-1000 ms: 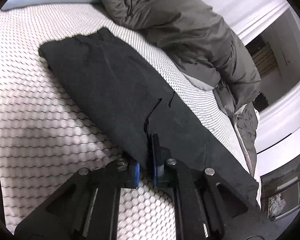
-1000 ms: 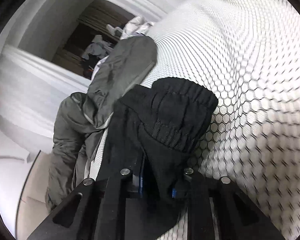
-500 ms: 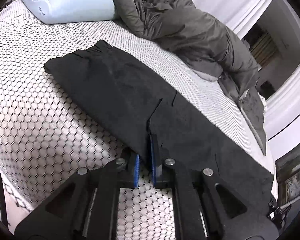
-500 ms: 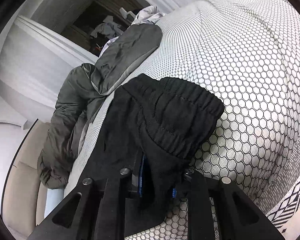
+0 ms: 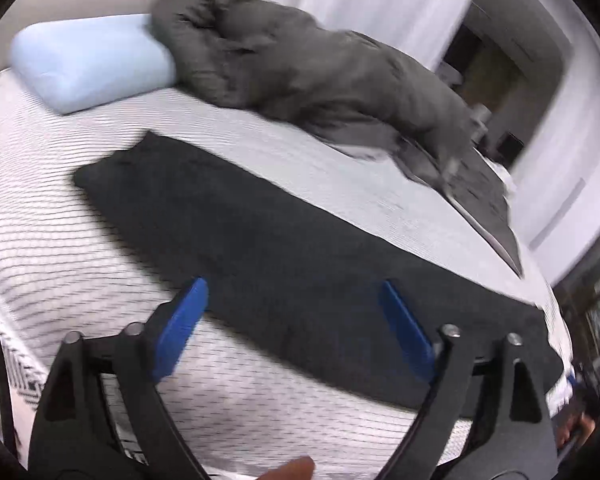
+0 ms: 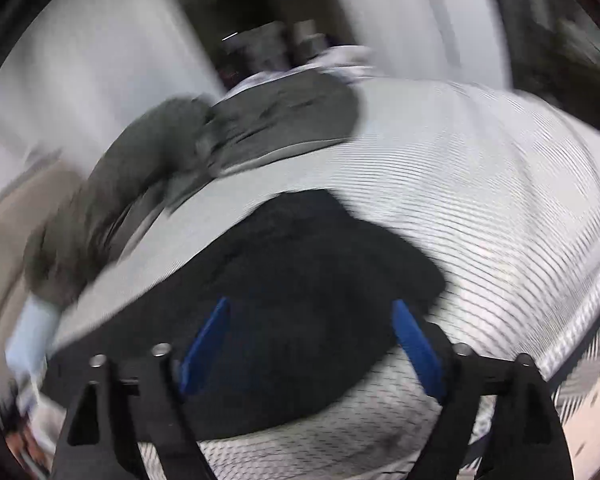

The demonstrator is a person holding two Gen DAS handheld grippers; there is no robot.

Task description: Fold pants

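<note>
Black pants [image 5: 284, 248] lie flat and stretched out on the white hexagon-patterned bed [image 5: 52, 216], folded lengthwise, one end at the upper left. My left gripper [image 5: 292, 292] is open and empty, held above the near edge of the pants. In the right wrist view the other end of the pants [image 6: 312, 280] lies on the bed. My right gripper [image 6: 312, 312] is open and empty just above it. Both views are blurred by motion.
A grey duvet [image 5: 308, 68] is bunched along the far side of the bed, also in the right wrist view [image 6: 204, 140]. A light blue pillow [image 5: 88, 64] lies at the far left. The bed's edge [image 6: 580, 352] is close at the right.
Both grippers opened and let go of the pants, then pulled back and up. The pants now lie flat on the bed.
</note>
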